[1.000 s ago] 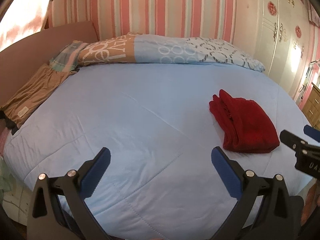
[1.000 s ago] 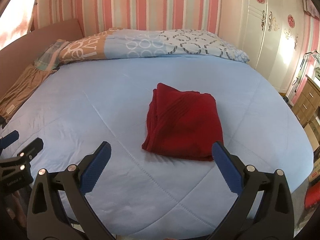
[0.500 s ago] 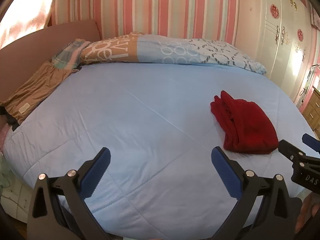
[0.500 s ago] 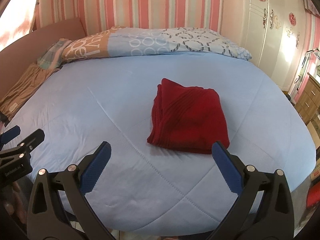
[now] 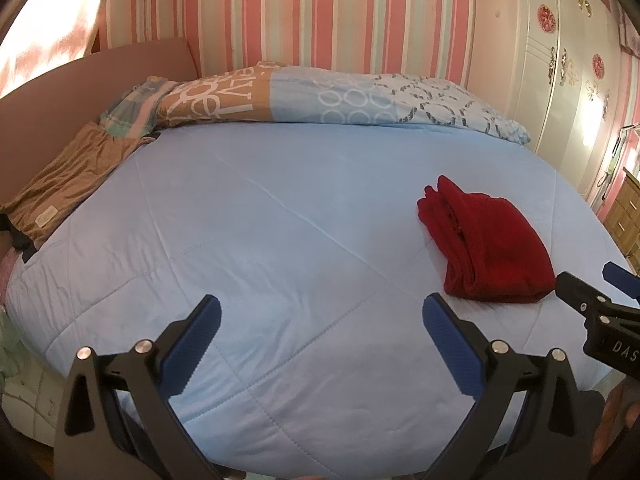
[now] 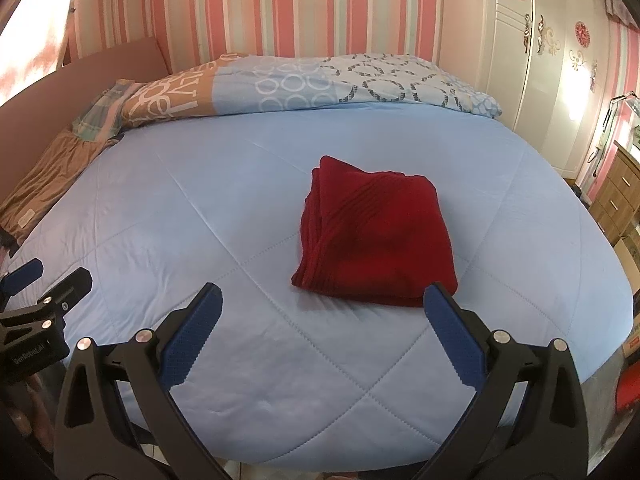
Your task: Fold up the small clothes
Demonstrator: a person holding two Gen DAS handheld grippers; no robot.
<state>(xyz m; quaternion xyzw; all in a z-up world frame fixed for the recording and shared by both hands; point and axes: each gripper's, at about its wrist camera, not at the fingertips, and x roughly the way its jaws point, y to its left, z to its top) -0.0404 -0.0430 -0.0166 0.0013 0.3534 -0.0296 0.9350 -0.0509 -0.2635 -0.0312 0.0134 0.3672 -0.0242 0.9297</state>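
A folded dark red garment (image 6: 376, 236) lies on the light blue quilted bed (image 6: 200, 208), right of centre; it also shows in the left wrist view (image 5: 486, 244). My right gripper (image 6: 322, 316) is open and empty, just short of the garment's near edge. My left gripper (image 5: 320, 326) is open and empty over bare quilt, left of the garment. The right gripper's tips (image 5: 592, 300) show at the left wrist view's right edge; the left gripper's tips (image 6: 44, 292) show at the right wrist view's left edge.
A patterned duvet (image 5: 328, 96) lies rolled along the bed's far edge. Brown folded clothing (image 5: 64, 188) and a plaid cloth (image 5: 132, 108) lie at the far left by the headboard. A white wardrobe (image 6: 532, 52) and a wooden drawer unit (image 6: 616, 196) stand on the right.
Both grippers have drawn back slightly and tilted up; the bed and red garment sit a little farther and lower in view. The garment has not moved. Both stay open.
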